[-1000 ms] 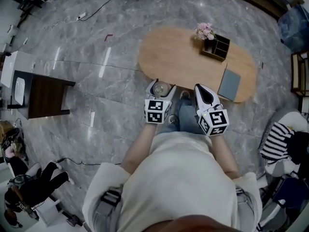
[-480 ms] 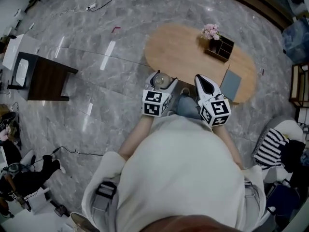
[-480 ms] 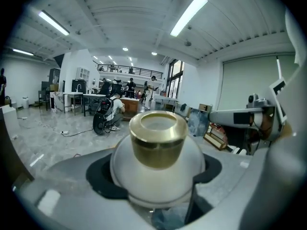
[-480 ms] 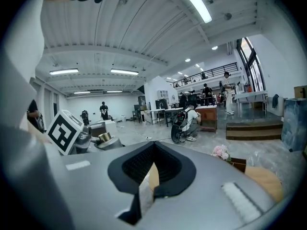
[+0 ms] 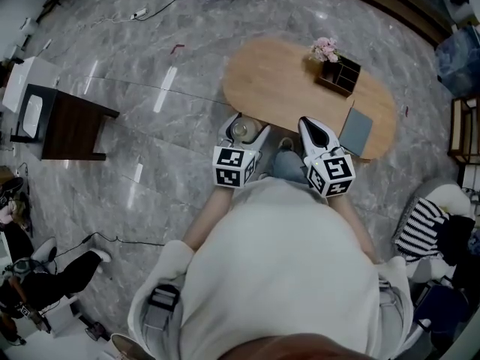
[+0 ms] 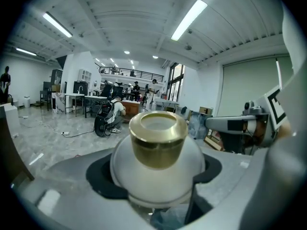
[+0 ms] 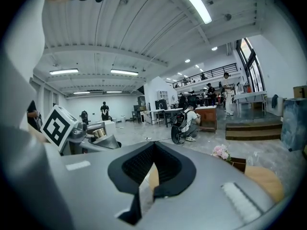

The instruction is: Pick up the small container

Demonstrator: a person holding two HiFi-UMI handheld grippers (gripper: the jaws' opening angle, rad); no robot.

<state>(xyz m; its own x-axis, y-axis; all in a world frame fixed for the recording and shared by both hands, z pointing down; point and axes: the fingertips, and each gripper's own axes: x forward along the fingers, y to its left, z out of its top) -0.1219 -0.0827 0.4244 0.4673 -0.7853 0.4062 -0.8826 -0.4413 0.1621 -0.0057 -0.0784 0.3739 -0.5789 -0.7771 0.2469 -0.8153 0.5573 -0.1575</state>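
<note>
**Small container held in left gripper, right gripper empty**

In the head view we see the left gripper and the right gripper side by side in front of the person's torso, both at the near edge of the oval table. The small container shows there only as a pale round blob between the left jaws, over the table's near edge towards its left end. We cannot tell from this view whether it touches the wood.

The left gripper view fills that in. It is a white round-bodied jar with a gold collar on top, seated in the dark pads on both sides. The jaws stand wide around its body and grip it. Behind the jar we see open room rather than tabletop.

The right gripper view shows its own jaws drawn together to a thin slit with nothing in it, just a strip of table wood showing through. It also catches the left gripper's marker cube off to its left, with the gold collar just beside it.

Only the head view shows the whole table layout. The flowers and the wooden organizer are at the far edge, and the grey pad lies at the near right edge. All three are well apart from the jar.
</note>
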